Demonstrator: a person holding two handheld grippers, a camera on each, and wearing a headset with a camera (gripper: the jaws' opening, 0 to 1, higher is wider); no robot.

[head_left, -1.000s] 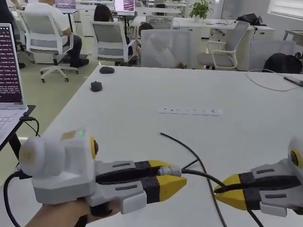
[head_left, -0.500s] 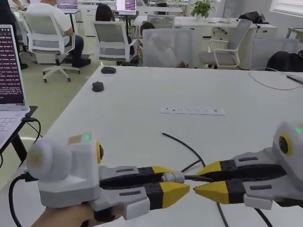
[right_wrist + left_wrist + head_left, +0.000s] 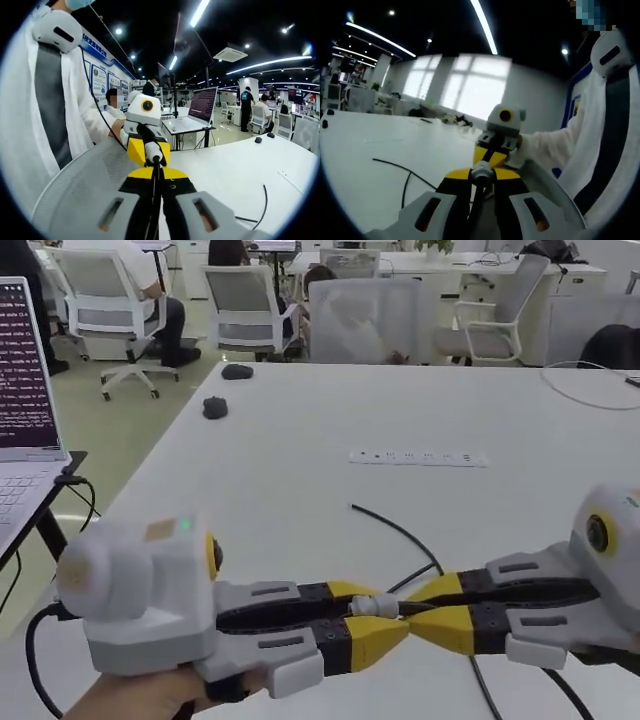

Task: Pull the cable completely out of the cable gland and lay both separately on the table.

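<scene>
The gland (image 3: 364, 606), a small pale cylinder, is held above the counter (image 3: 300, 470), clamped between the yellow tips of the left gripper (image 3: 386, 608), whose jaws are closed around it. A hand (image 3: 150, 695) holds that gripper from the near left of the gland. The right gripper (image 3: 414, 609) comes in from the gland's right, tip to tip with the left one, its jaws closed on the black cable (image 3: 400, 533) just beside the gland. In the right gripper view the cable runs up between that gripper's jaws into the end of the gland, so the two are not yet apart. The rest of the cable lies on the counter: one end curves away beyond the gland, and another stretch runs down to its near right. A white power strip (image 3: 417, 457) lies flat well beyond the gland. A dark mouse (image 3: 215, 407) sits far beyond and left of it, and an open laptop (image 3: 20, 380) stands off the counter's edge, far to the gland's left.
</scene>
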